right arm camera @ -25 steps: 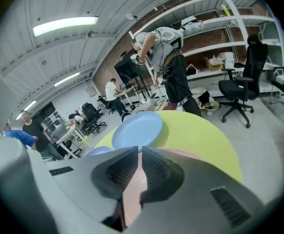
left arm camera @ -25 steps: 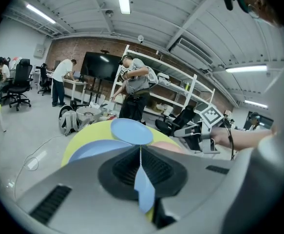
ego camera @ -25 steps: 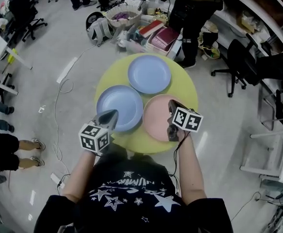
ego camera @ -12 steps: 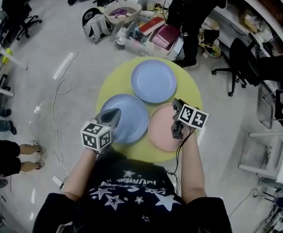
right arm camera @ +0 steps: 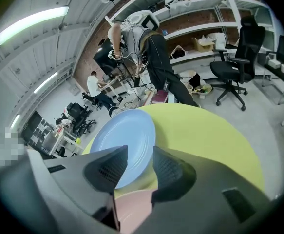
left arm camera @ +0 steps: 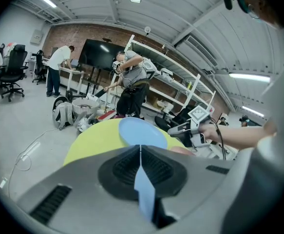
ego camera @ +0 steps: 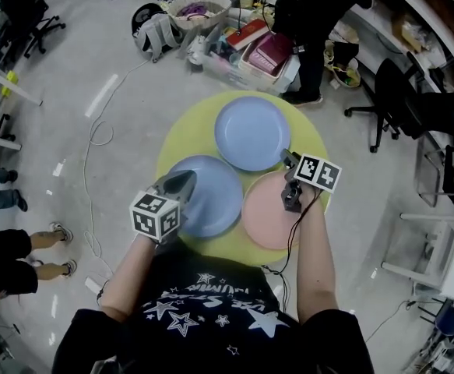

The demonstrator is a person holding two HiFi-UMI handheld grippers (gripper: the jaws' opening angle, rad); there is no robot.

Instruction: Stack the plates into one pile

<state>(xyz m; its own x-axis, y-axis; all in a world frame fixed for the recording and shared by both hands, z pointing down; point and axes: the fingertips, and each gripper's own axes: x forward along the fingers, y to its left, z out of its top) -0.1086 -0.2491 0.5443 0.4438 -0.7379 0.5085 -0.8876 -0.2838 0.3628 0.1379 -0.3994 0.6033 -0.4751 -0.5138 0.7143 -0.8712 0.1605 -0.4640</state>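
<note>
Three plates lie on the round yellow table point(ego camera: 180, 135): a blue one point(ego camera: 251, 132) at the far side, a second blue one point(ego camera: 211, 197) at the near left, and a pink one point(ego camera: 273, 216) at the near right. My left gripper point(ego camera: 184, 178) hangs over the near blue plate's left part with its jaws together; blue shows through the slit behind the left gripper's point(left arm camera: 141, 152) pads. My right gripper point(ego camera: 291, 197) is above the pink plate's far edge. Its jaws have just been opening. The right gripper point(right arm camera: 139, 167) now stands open with nothing between its pads, the pink plate point(right arm camera: 132, 211) below and the far blue plate point(right arm camera: 122, 143) ahead.
A person point(ego camera: 312, 22) stands just beyond the table beside boxes and a basket point(ego camera: 246, 49) on the floor. An office chair point(ego camera: 398, 92) is at the right. A person's feet point(ego camera: 55, 248) and a loose cable point(ego camera: 94, 142) are at the left.
The right gripper has moved from over the pink plate's middle towards its far edge. The left gripper has shifted towards the near blue plate's left rim. All three plates lie where they were.
</note>
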